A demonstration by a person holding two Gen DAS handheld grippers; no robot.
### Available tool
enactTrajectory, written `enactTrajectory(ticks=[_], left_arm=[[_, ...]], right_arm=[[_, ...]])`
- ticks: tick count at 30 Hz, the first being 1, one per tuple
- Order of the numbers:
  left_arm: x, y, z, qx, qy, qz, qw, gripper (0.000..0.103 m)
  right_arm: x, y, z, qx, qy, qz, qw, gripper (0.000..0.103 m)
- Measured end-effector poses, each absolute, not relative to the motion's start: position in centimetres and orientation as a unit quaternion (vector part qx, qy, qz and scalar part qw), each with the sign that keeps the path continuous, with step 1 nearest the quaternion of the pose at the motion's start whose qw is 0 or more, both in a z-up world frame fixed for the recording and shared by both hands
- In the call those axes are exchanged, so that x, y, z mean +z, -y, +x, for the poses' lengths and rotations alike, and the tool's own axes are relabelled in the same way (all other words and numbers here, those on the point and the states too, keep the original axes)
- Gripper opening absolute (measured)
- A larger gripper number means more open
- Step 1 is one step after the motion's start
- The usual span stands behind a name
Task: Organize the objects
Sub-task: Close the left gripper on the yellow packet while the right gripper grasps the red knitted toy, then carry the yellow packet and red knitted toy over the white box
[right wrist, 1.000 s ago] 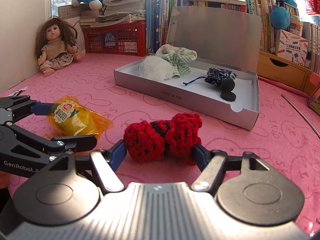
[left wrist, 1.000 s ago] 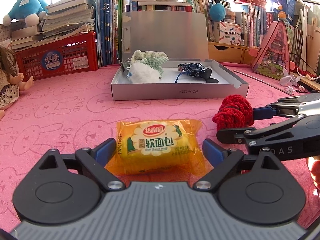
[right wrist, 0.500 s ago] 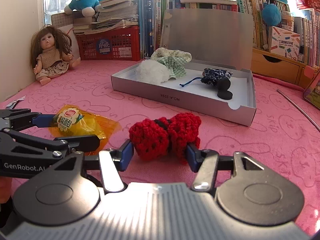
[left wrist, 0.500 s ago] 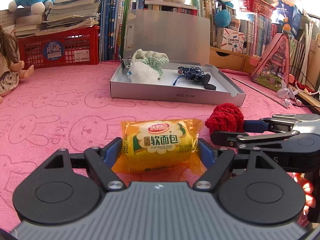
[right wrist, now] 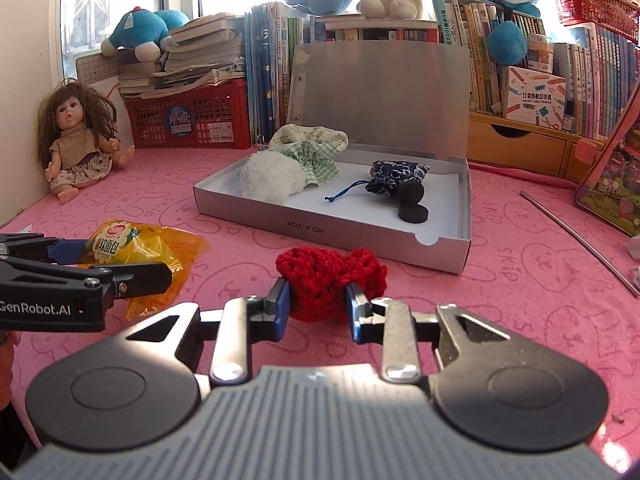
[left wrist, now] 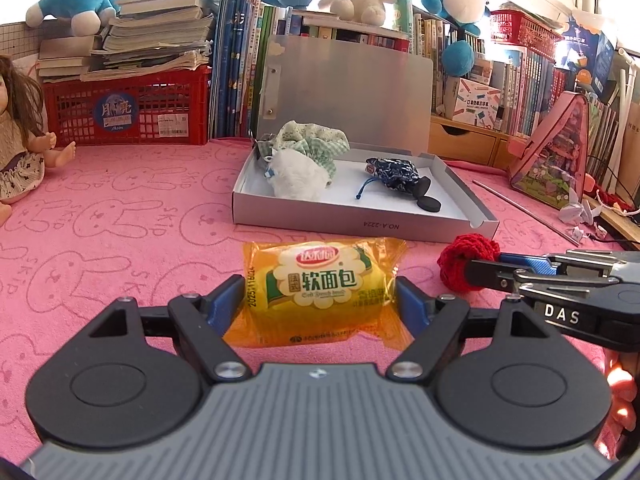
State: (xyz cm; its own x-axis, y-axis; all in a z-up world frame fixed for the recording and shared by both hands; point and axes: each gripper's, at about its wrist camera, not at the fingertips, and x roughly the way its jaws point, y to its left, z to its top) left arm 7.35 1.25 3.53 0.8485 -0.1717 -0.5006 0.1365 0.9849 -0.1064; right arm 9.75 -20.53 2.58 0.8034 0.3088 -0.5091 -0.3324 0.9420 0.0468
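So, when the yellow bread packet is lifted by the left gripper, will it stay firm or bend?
Probably it gives a little: the bread packet looks puffy between the left gripper's pads. Its crinkled film edges will likely flop. The glossy wrapper may slip, so the grip should stay on the thick middle.

We see the left gripper (left wrist: 320, 300) low over the pink surface, tilted downward, its blue pads (left wrist: 228, 300) clamped on a packet. Just to its right, the right gripper (right wrist: 316, 304) tilts likewise, jaws closing, squeezing something red.
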Motion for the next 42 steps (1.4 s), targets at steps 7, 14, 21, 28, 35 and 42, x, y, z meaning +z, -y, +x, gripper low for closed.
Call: enactTrajectory(ticks=[7,14,21,28,35,42], left_arm=[[4.9,-1.4,8.7,-0.08,-0.254,-0.037,0.963,0.083],[6.0,-1.7,10.3,-0.072,-0.25,-0.046,0.964,0.083],[5.8,-1.8,10.6,-0.07,-0.253,-0.046,0.964,0.083],[6.0,-2.0,11.4,-0.068,-0.253,-0.055,0.963,0.083],[7.2,-2.1,13.6,-0.071,-0.25,-0.051,0.964,0.083],[7.1,-2.0,14.6,-0.073,-0.254,-0.048,0.963,0.083]], right_arm=[[3.8,21.3,10.0,0.151,-0.249,-0.018,0.957,0.02],[4.8,22.3,10.8,0.135,-0.245,-0.005,0.96,0.014],[5.2,23.1,10.4,0.12,-0.232,0.003,0.965,0.013],[6.9,24.1,11.1,0.099,-0.21,0.019,0.972,0.013],[8.3,25.0,12.5,0.087,-0.197,0.028,0.976,0.007],[7.5,25.7,13.9,0.105,-0.227,0.042,0.967,0.029]])
